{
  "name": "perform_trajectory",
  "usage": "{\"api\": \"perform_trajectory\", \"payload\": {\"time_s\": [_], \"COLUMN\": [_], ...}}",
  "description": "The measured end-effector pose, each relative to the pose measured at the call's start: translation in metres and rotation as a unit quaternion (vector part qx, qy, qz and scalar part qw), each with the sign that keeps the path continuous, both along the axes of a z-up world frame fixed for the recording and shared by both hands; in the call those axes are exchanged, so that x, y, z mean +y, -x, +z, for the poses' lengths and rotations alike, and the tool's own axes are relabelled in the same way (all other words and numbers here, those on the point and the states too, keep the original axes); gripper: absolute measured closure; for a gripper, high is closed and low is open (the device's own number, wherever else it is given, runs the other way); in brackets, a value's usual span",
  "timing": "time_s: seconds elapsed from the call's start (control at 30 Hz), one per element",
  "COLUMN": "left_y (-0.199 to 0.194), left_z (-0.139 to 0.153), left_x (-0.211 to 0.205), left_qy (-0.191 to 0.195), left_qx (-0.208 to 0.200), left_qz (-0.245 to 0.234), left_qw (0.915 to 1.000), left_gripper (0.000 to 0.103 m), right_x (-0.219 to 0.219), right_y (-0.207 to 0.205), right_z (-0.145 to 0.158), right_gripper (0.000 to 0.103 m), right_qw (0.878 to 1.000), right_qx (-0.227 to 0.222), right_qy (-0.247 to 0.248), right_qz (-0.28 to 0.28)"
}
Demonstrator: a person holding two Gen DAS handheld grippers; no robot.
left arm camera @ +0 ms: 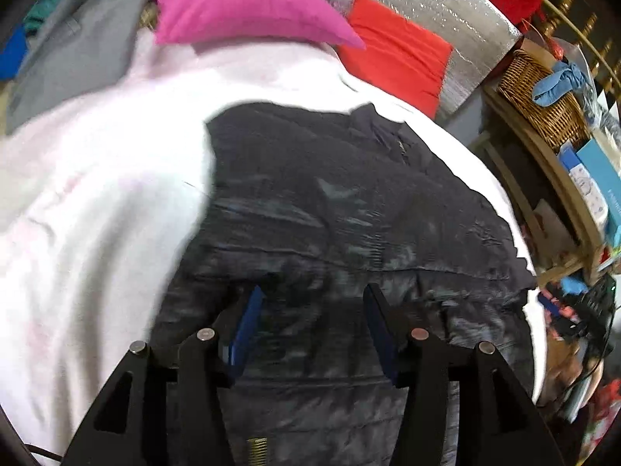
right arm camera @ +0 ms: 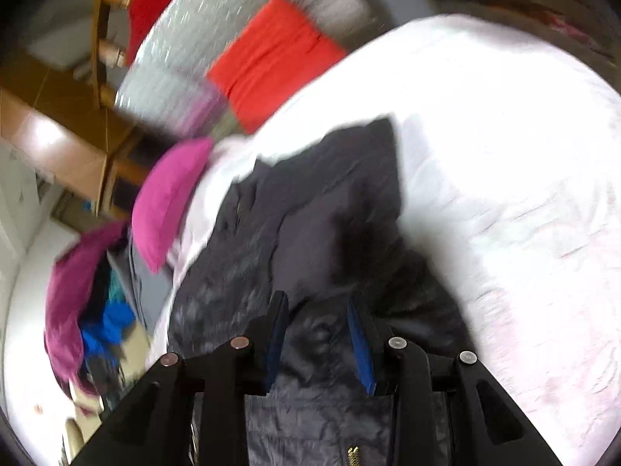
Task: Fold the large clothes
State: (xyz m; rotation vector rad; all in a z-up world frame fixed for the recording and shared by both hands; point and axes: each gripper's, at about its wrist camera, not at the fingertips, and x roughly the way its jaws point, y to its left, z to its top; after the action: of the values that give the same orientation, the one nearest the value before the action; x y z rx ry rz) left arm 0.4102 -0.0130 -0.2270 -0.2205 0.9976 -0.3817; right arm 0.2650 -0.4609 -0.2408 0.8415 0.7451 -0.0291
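Both tools, left (left arm camera: pixel 312 291) and right (right arm camera: pixel 319 299), hang released over the dark, rumpled quilted jacket (left arm camera: pixel 349 202).

Jacket (left arm camera: pixel 349 213): dark quilted cloth w/ slight sheen; sheet (left arm camera: pixel 97 194) matt white cloth; basket (left arm camera: pixel 543 101) woven wicker.

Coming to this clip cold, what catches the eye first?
A dark padded jacket sprawls across the white bedcover, right under both grippers. Behind it, at the head of the bed, a bright pink pillow and a red cushion stand out against a silvery sheet.
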Motion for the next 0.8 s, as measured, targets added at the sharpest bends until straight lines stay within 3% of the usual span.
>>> {"api": "perform_trajectory", "payload": {"time_s": [0.1,0.17,0.2,0.23,0.37,0.57,0.63,0.7,0.8], "left_y": [0.001,-0.004,-0.008,-0.014,-0.044,-0.068,-0.066,-0.064,-0.059], "left_z": [0.014,0.016,0.015,0.011,-0.014,-0.043,-0.042,-0.038,-0.032], "left_x": [0.021,0.032,0.038,0.043,0.039,0.033,0.026,0.014,0.004], "left_qy": [-0.036,-0.054,-0.057,-0.053,-0.048,0.011,0.019,0.006,-0.026], "left_qx": [-0.053,-0.071,-0.074,-0.07,-0.032,0.012,0.006,-0.006,-0.028], "left_qz": [0.048,0.093,0.115,0.129,0.134,0.119,0.11,0.095,0.093], "left_qw": [0.9968,0.9917,0.9891,0.9878,0.9893,0.9928,0.9937,0.9955,0.9949], "left_gripper": [0.045,0.034,0.029,0.029,0.029,0.029,0.029,0.039,0.04], "right_x": [-0.01,-0.009,-0.008,-0.008,-0.009,-0.002,0.007,0.016,0.021], "right_y": [0.0,-0.008,-0.012,-0.016,-0.033,-0.051,-0.052,-0.053,-0.043], "right_z": [0.001,0.0,-0.001,-0.002,-0.015,-0.033,-0.03,-0.024,-0.007], "right_gripper": [0.066,0.052,0.038,0.035,0.035,0.036,0.053,0.058,0.066], "right_qw": [0.999,0.998,0.998,0.997,0.997,0.996,0.993,0.99,0.989], "right_qx": [-0.009,-0.007,-0.006,-0.007,0.005,0.023,0.02,0.017,-0.022], "right_qy": [0.009,0.03,0.036,0.042,0.049,0.072,0.109,0.138,0.143], "right_qz": [-0.035,-0.046,-0.053,-0.059,-0.063,-0.043,-0.035,-0.032,-0.034]}}
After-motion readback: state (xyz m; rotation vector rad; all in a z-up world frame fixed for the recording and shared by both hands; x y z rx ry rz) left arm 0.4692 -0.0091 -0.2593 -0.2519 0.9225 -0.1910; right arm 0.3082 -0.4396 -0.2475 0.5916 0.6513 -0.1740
